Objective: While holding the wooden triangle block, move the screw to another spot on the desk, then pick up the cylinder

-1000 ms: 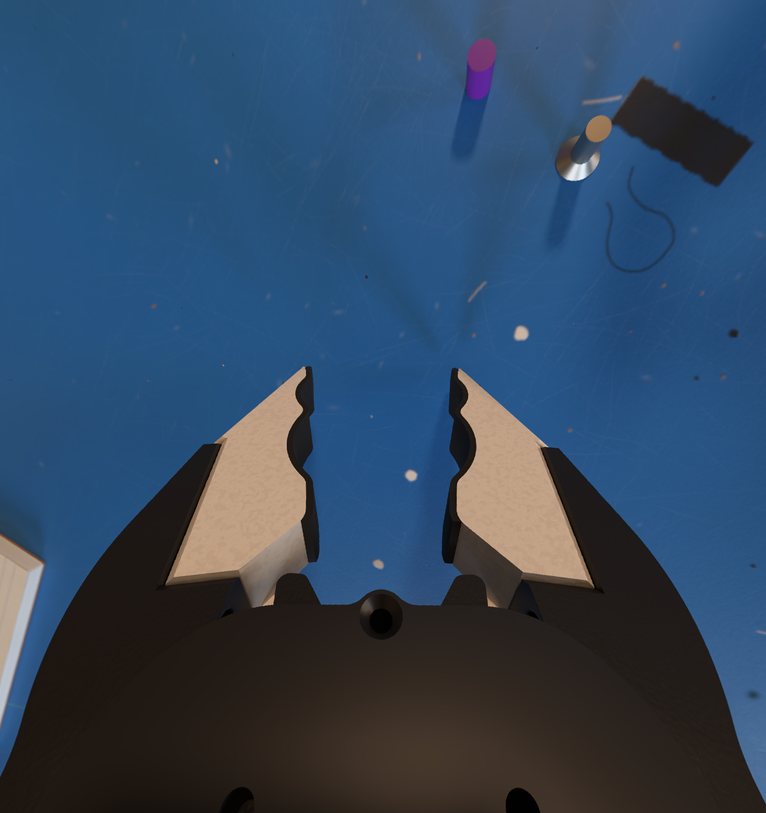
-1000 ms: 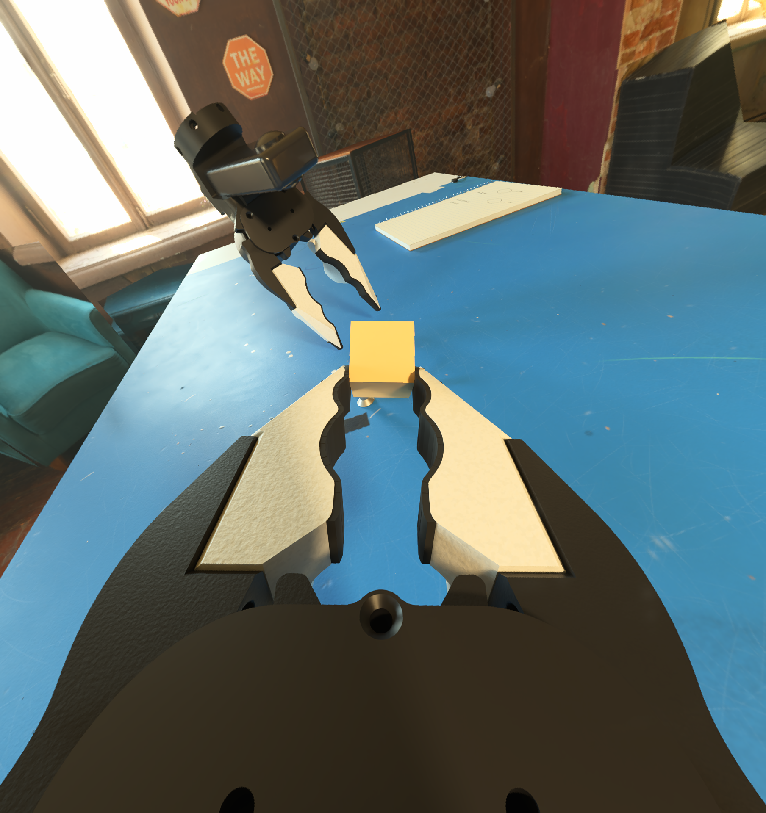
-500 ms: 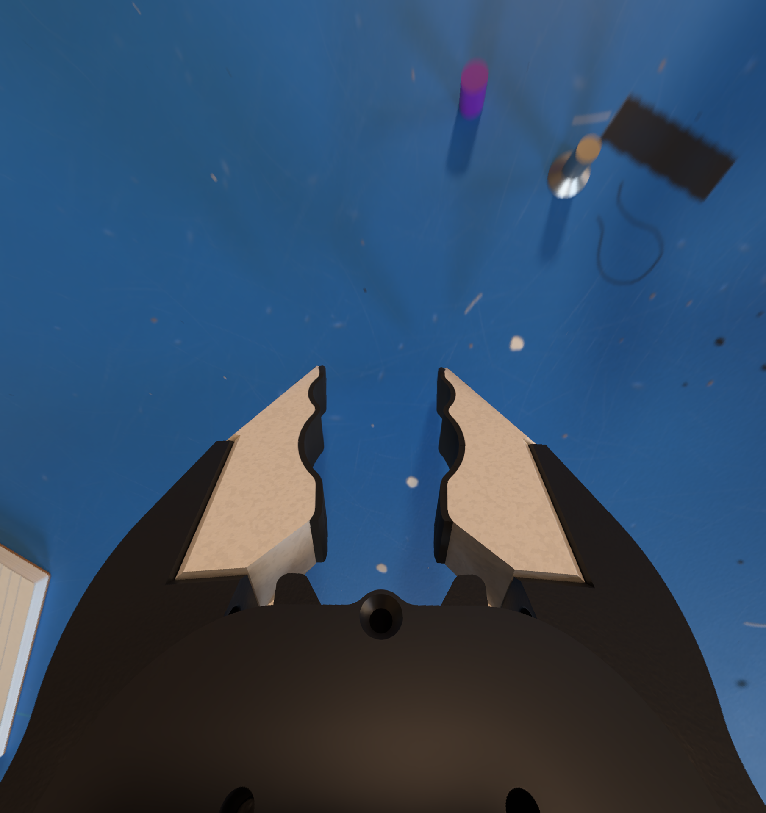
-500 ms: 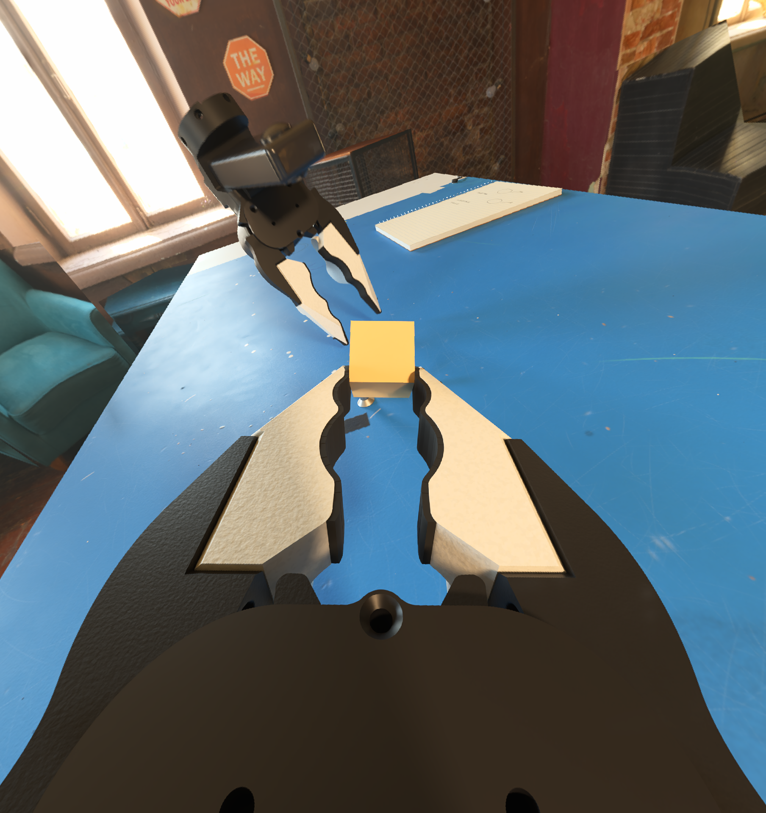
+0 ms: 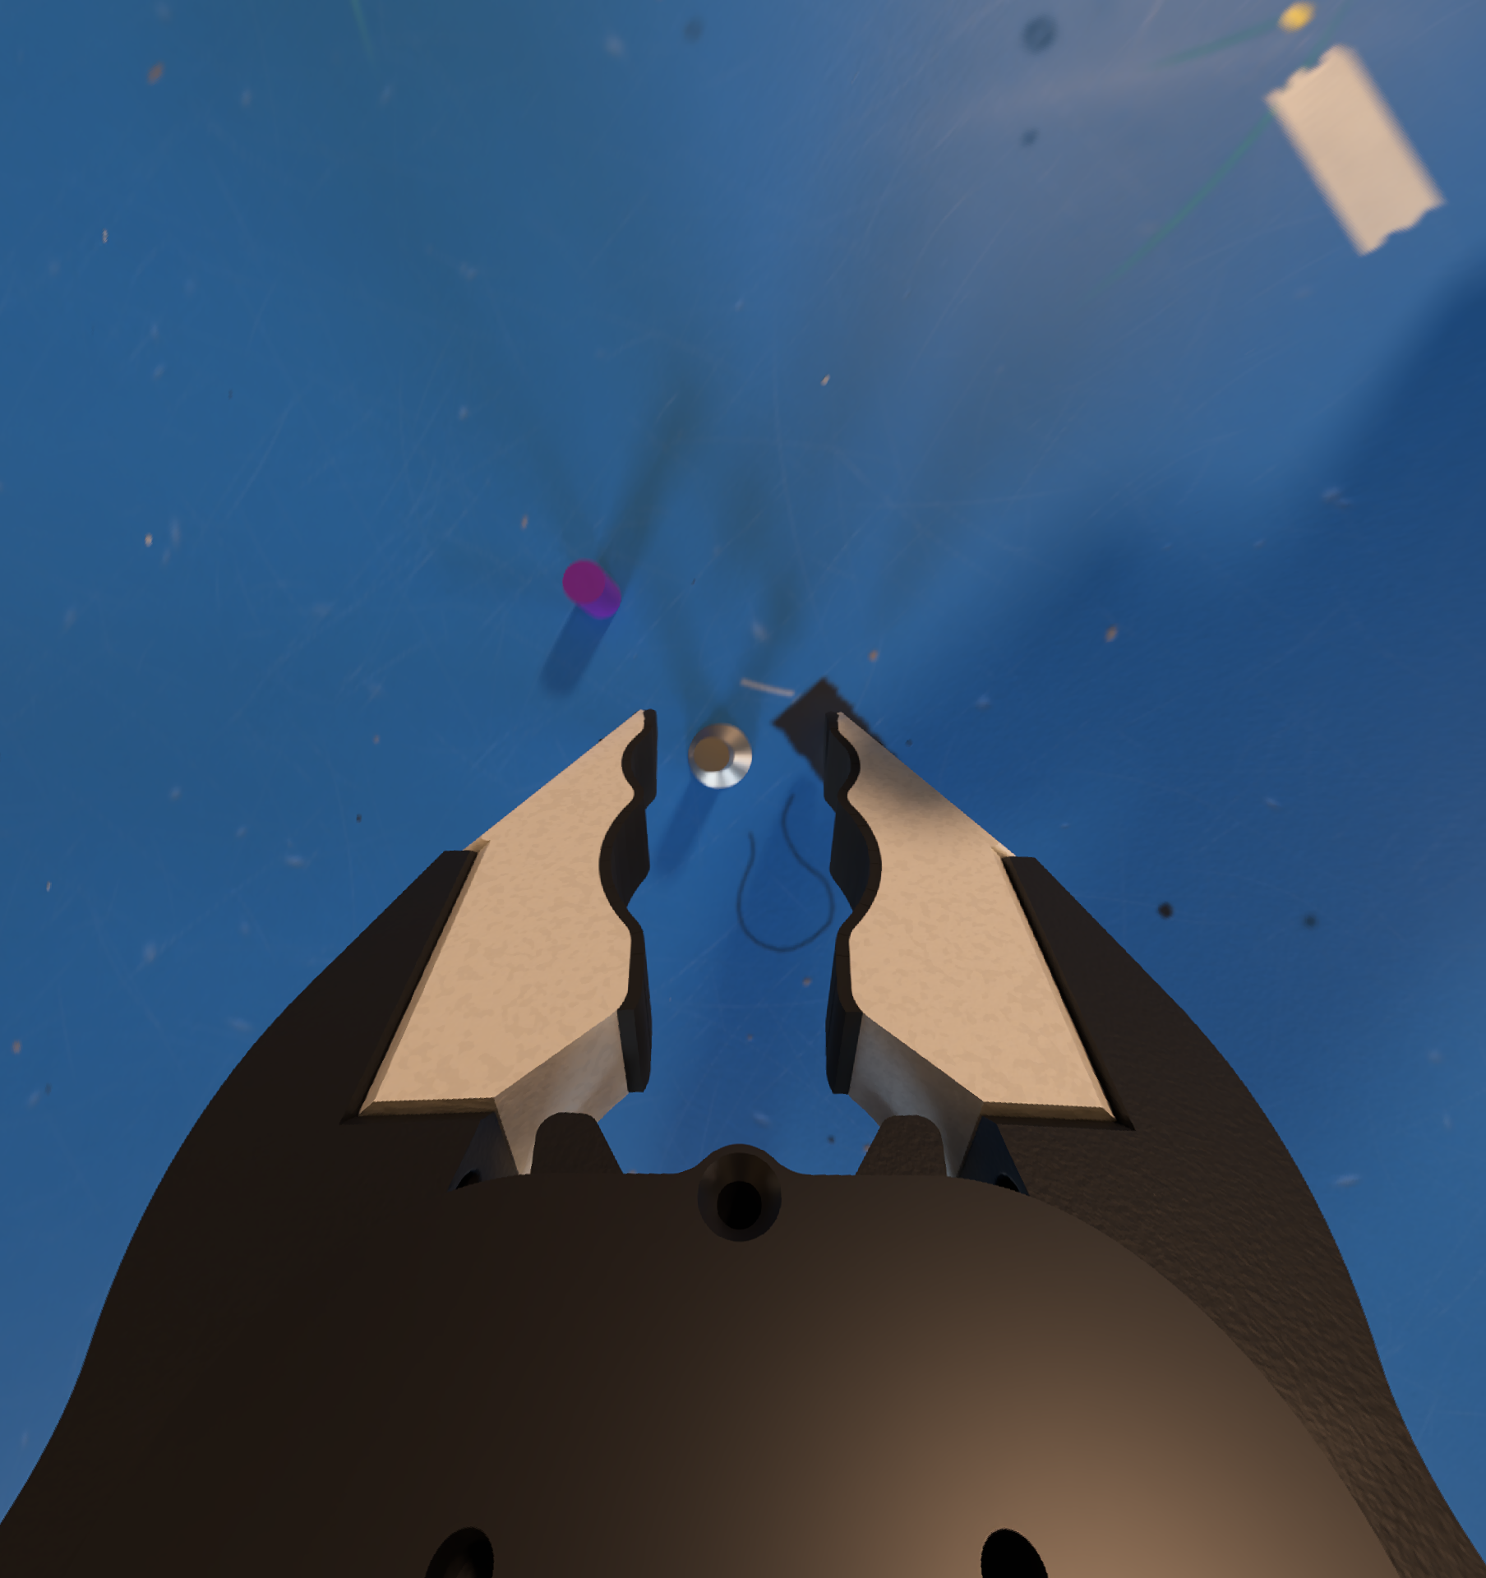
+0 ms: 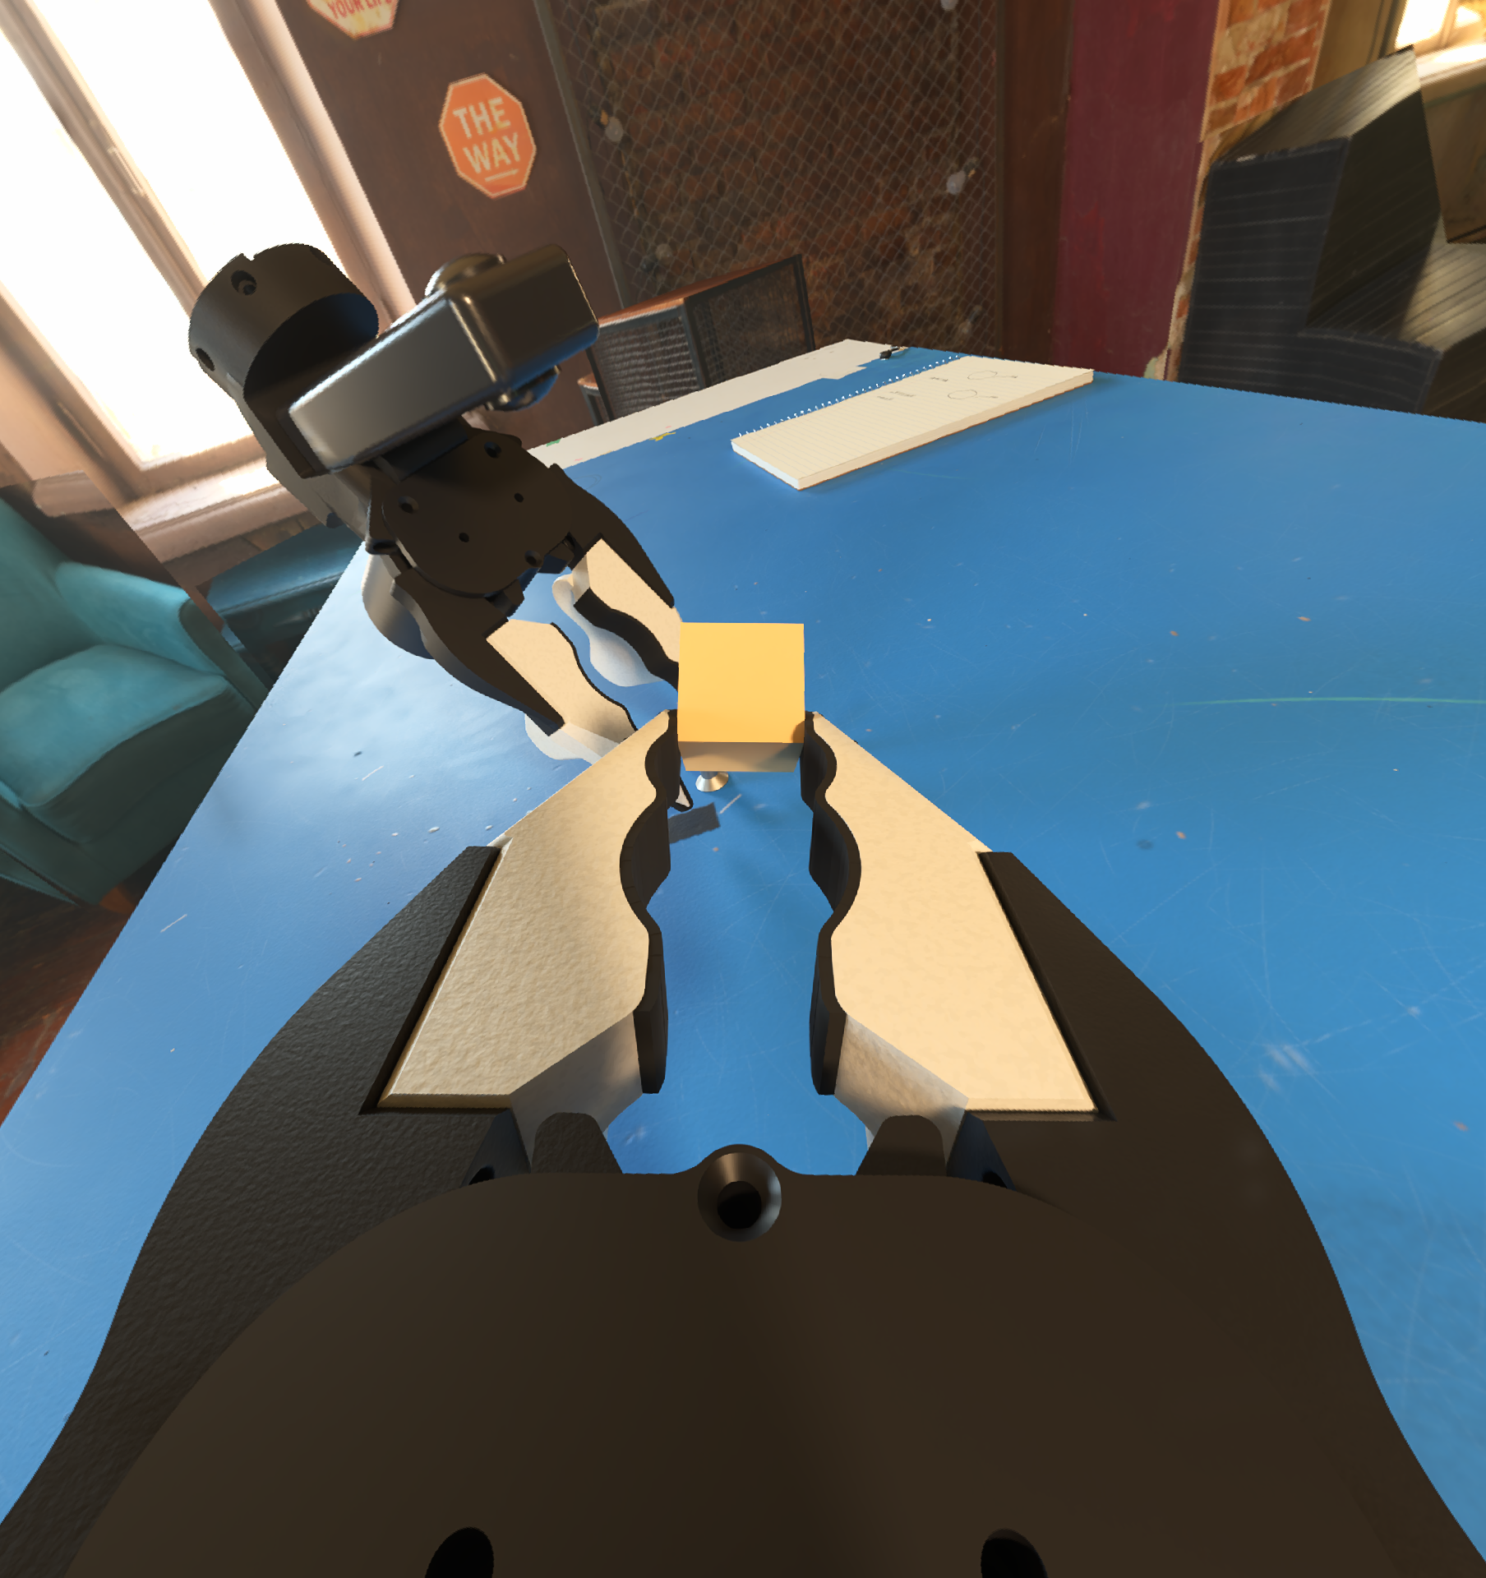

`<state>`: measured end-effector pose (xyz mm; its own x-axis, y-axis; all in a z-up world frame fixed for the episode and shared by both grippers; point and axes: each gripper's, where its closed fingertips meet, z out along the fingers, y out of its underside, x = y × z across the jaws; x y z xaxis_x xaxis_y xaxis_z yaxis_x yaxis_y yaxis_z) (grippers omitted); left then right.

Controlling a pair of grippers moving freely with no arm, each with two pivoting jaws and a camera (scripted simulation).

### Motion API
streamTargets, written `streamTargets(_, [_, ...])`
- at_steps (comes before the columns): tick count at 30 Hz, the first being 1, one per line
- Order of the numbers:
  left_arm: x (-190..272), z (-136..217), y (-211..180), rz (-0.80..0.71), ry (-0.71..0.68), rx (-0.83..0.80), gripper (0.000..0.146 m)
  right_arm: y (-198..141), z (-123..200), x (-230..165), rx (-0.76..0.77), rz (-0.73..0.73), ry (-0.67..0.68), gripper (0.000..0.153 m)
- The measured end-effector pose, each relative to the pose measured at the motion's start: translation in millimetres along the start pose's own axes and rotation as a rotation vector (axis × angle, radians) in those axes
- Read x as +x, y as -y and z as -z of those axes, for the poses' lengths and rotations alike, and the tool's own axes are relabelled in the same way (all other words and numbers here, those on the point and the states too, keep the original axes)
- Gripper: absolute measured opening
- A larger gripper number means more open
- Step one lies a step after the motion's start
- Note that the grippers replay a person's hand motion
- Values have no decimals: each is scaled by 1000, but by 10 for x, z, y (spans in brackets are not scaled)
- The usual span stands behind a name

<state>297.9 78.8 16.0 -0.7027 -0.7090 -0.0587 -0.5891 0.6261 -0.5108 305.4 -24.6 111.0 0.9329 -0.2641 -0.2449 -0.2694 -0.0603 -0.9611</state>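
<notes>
Right hand-held gripper point(image 6: 740, 726): fingers pinch the wooden triangle block point(image 6: 740, 683) at their tips, block held clear above the blue tabletop point(image 6: 1149, 768). From this side only a square yellow-orange face and a pale underside show.

Left hand-held gripper point(image 5: 740, 734): fingers spread, nothing between the pads. It points almost straight down at the tabletop.

Screw point(image 5: 720, 756): stands on its wide metal head, shank up, so its long axis is vertical and runs nearly along the left gripper's line of sight. In the left wrist view it sits in the gap just off the fingertips, closer to the left-side finger than to the other. In the right wrist view the same screw point(image 6: 710, 781) shows just under the held block, with the left gripper point(image 6: 586, 683) hanging over it from the far left.

Cylinder point(image 5: 590, 589): purple, upright, standing on the tabletop beyond the screw and to the left of it, apart from it.

Also present: dark rectangular scrap point(image 5: 808, 713) beside the screw, partly hidden by the right-side finger; a notepad point(image 6: 910, 418) far back on the tabletop.

Judgement: left gripper is the nearer and the only free one. A straight descent should bring the shank between the pads; a small shift sideways would centre it first. Height above the screw cannot be judged.
</notes>
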Motion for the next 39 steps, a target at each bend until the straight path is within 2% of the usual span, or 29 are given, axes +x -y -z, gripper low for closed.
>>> streamTargets(3, [-46, -17, -81, 34, 37, -34, 28, 0, 0, -1, 0, -1, 1, 27])
streamTargets(6, [-63, -23, -104, 61, 16, -34, 8, 5, 4, 2, 4, -6, 3, 27])
streamTargets(13, [-339, 285, -332, 21, 50, -100, 8, 5, 4, 4, 4, -8, 2, 27])
streamTargets(16, [-583, 372, -165, 42, 62, -34, 8, -3, -3, 2, -2, -7, 4, 27])
streamTargets(21, [-796, -18, 325, -48, -9, -9, 8, 1, 1, 9, 0, -10, 0, 27])
streamTargets(26, [-927, -368, 452, -101, -13, -81, 8, 11, 11, 16, 9, -15, -1, 27])
streamTargets(30, [-946, -387, 440, -130, -9, -98, 9, 2, 3, 10, 1, -13, 3, 27])
streamTargets(32, [-939, -307, 428, -128, 18, -87, 35, 3, 5, 9, 2, -14, 4, 27])
streamTargets(33, [-900, -247, 424, -124, 16, -69, 40, 6, 7, 8, 4, -15, 5, 27])
streamTargets(39, [-354, 47, 309, -118, -85, 43, 38, 1, 5, 2, 1, -16, 10, 27])
